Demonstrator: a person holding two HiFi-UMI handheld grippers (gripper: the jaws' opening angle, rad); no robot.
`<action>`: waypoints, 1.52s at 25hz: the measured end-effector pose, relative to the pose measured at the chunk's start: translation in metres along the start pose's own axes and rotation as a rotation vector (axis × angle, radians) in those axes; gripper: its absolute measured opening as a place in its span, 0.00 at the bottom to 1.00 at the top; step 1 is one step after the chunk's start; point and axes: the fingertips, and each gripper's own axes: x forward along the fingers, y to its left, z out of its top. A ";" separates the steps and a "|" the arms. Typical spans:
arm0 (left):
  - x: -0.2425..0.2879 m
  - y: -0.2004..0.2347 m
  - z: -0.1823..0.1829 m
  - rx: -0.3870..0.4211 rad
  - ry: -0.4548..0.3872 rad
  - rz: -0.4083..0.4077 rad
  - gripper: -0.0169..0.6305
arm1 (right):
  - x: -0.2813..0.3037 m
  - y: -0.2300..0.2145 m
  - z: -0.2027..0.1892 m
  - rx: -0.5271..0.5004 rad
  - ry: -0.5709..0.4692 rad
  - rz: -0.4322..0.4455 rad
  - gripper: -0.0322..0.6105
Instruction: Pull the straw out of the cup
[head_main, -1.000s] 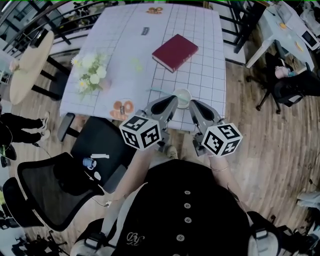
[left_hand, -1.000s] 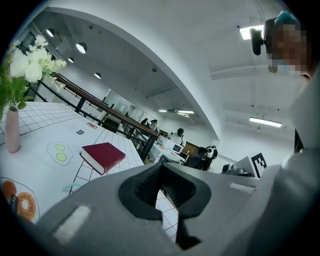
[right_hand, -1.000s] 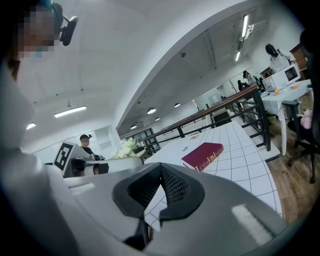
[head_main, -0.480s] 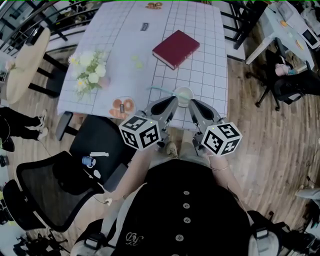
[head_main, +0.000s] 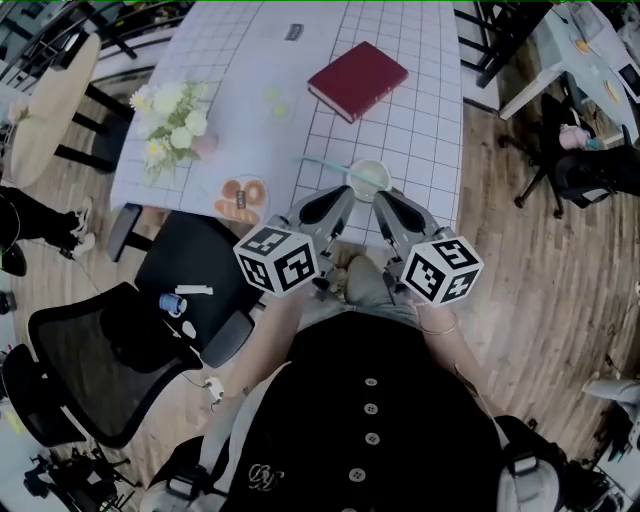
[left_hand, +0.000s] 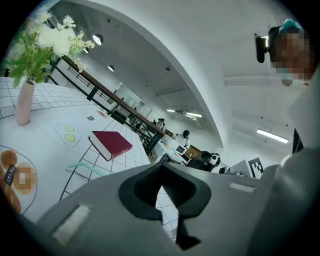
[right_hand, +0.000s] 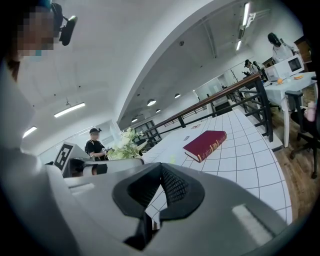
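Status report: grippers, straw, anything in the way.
Left gripper shut, empty; right gripper shut, empty; both short of the cup. Straw in cup, leaning left, untouched. Red book beyond cup, not in the way.

Black top (head_main: 330, 400) with a row of pale buttons (head_main: 371, 409) down its front; grey left gripper (head_main: 343, 192) and right gripper (head_main: 381, 196), each bearing a black-and-white marker cube

Bright, even light from ceiling strip lights (left_hand: 272, 136); heavy fisheye warp, dark corners.

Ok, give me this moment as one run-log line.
left gripper: shut, empty | right gripper: shut, empty | straw: in cup, not gripped
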 end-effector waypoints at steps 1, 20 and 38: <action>0.002 0.001 0.001 -0.005 -0.004 0.004 0.01 | 0.001 -0.001 0.001 -0.003 0.003 0.004 0.05; 0.010 0.029 -0.005 -0.162 -0.064 0.112 0.01 | 0.019 -0.012 0.007 -0.012 0.100 0.090 0.05; 0.018 0.066 -0.036 -0.243 -0.024 0.219 0.01 | 0.045 -0.037 -0.003 0.045 0.181 0.136 0.05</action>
